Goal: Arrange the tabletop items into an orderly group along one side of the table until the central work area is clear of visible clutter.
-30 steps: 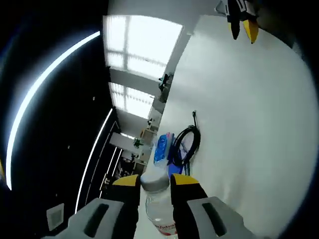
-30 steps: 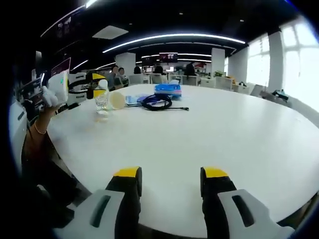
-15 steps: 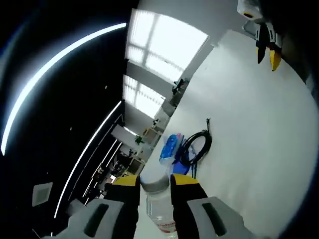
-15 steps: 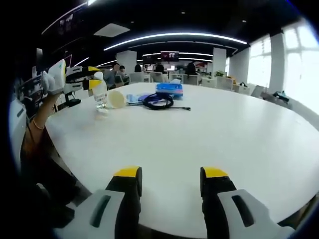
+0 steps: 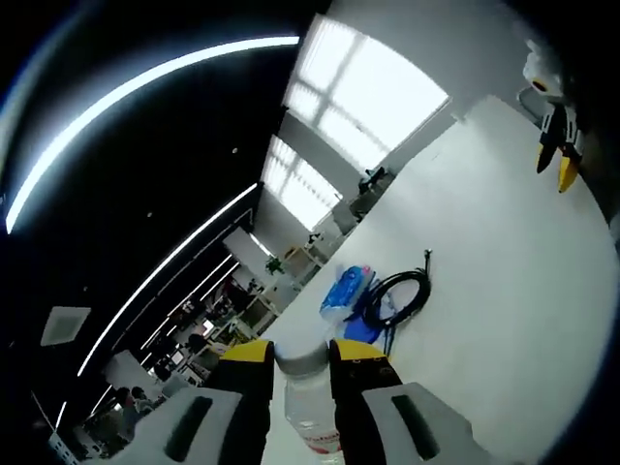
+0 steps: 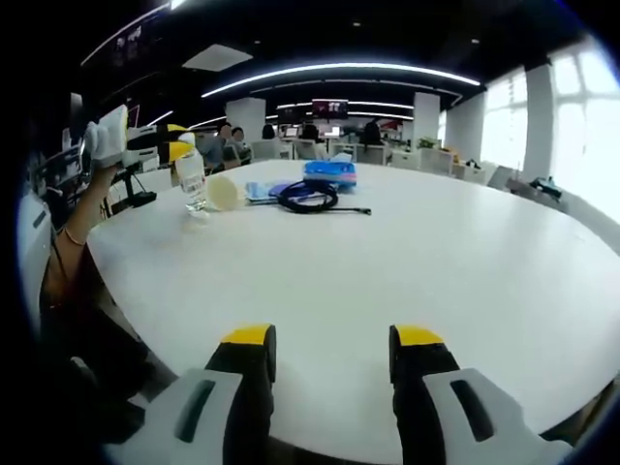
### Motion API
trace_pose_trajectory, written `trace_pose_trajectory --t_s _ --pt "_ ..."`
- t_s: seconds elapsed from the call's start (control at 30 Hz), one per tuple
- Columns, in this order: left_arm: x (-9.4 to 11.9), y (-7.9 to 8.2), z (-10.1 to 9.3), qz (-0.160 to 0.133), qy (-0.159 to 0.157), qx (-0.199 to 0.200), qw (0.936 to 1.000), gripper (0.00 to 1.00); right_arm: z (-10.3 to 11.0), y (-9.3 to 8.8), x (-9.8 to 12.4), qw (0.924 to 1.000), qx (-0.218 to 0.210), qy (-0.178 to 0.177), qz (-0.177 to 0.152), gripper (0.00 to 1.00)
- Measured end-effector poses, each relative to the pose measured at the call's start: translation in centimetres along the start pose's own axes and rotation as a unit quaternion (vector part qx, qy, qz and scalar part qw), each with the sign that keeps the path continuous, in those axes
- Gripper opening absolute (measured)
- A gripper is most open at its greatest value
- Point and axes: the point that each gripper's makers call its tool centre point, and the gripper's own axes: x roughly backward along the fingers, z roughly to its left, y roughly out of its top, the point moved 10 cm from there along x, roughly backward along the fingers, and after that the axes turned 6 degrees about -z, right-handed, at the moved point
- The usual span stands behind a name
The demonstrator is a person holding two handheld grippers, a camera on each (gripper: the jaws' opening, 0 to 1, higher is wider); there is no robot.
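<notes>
In the left gripper view, the left tongs (image 5: 302, 360) rise from the bottom edge, grey plastic arms ending in yellow tips, and those tips are clamped on the neck of a clear plastic water bottle (image 5: 308, 407) just under its pale, rounded cap. The bottle's see-through body drops between the arms, with a strip of red label at the very bottom. Beyond it lies the smooth white worktop (image 5: 504, 291), tilted in this view. On it sits a black cable (image 5: 395, 295), wound into a loose coil with one plug end sticking out, and touching the coil's left side is a blue, glossy soft pack (image 5: 345, 291). The right tongs (image 5: 559, 160) hang at the upper right — white body, dark arms, yellow tips — well apart from the cable.

In the right gripper view, the right tongs (image 6: 330, 351) rise from the bottom with a wide gap between their yellow tips, nothing between them, over the near rim of the round worktop (image 6: 407, 262). Far across at the left, a hand (image 6: 97, 155) in a white glove holds the left tongs (image 6: 179, 150) on the top of the water bottle (image 6: 193, 182), which leans; whether its base touches the worktop I cannot tell. Just beside it lies a pale cream round thing (image 6: 225, 193). Near these, further right, are the coiled black cable (image 6: 308, 200) and the blue pack (image 6: 328, 173) behind it.
</notes>
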Motion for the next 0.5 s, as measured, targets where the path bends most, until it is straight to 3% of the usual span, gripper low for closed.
trace_pose_trajectory --t_s 0.5 --pt "0.4 -1.1 1.9 0.013 0.034 0.078 0.9963 0.21 -0.1 -0.2 -0.1 1.0 -0.003 0.0 0.002 0.44"
